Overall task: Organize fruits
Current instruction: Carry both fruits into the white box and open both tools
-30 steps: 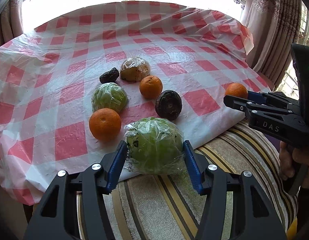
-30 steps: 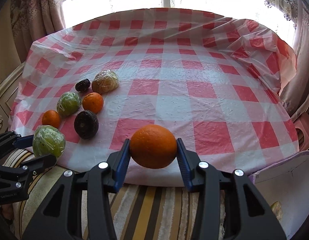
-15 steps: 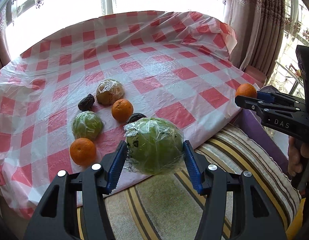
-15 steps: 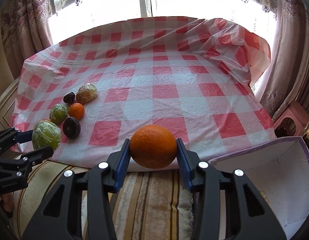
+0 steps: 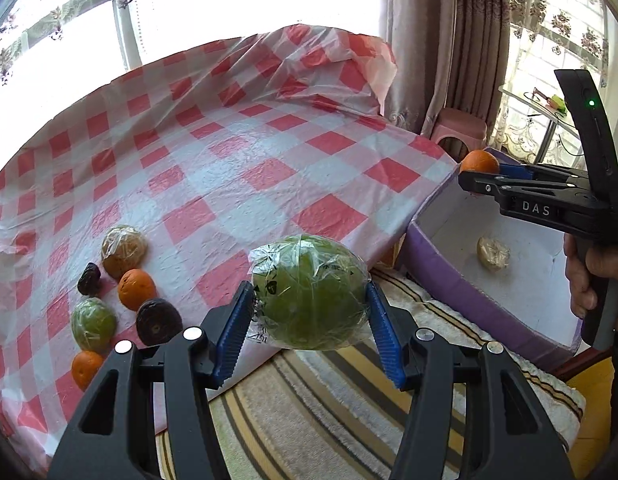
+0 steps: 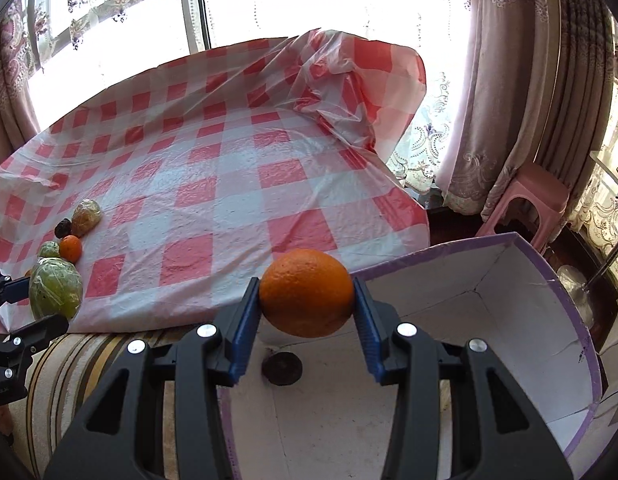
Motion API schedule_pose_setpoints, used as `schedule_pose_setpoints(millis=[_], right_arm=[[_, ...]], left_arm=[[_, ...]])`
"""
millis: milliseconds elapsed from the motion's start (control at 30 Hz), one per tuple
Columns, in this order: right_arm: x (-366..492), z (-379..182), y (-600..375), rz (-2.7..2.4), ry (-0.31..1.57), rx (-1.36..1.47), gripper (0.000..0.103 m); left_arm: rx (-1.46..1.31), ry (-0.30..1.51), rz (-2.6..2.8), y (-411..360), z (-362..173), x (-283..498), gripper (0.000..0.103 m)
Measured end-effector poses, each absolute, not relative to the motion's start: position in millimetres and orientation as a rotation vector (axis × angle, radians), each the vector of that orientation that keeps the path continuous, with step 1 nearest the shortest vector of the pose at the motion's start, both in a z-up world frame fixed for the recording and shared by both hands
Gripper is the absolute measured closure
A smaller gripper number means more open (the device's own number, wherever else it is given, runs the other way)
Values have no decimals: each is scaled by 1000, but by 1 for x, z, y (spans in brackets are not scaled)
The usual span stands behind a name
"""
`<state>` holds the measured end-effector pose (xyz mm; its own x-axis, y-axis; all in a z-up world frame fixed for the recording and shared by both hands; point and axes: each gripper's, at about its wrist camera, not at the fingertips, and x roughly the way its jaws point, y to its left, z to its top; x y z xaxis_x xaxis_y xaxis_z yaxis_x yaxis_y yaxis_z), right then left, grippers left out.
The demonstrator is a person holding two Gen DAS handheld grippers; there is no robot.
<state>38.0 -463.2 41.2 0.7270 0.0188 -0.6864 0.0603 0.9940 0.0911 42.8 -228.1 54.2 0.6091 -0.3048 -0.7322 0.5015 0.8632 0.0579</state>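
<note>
The right gripper is pinching a big orange between its blue pads. It holds the orange up in the air, just over the near edge of the purple box. The box sits off the right end of the table.

The left gripper is squeezing a green fruit wrapped in plastic. That fruit hangs in the air too, past the front edge of the table and over the striped cushion. It is not over the box yet.

Some fruit is already in the box. I can see a dark round fruit on the box floor and a pale wrapped one.

More fruit is waiting on the checked tablecloth, all bunched near its front left corner: two small oranges, a small green wrapped fruit, a brownish wrapped fruit and two dark fruits.

So I think the job is only partly done. The two held fruits look ready to go in, and six more are left on the table.
</note>
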Motion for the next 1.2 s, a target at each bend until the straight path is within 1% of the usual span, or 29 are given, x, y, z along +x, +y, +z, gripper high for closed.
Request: schedule_pose_setpoints(millis=[367,767,933,1200], right_arm=[[40,23,-504,-108,812,135,58],[60,-10,-547,-198,931,114,58],[76,-29,-555,-208,999,90,58],[96,-53,-559,-208,1056,56,58]], left_arm=[[372,783,-634,-310,49,39,48],[557,858,-811,-383,9,34,48],[657,896,-857,-404,-10,36,48],[808,943,-870,-427,-39,42,48]])
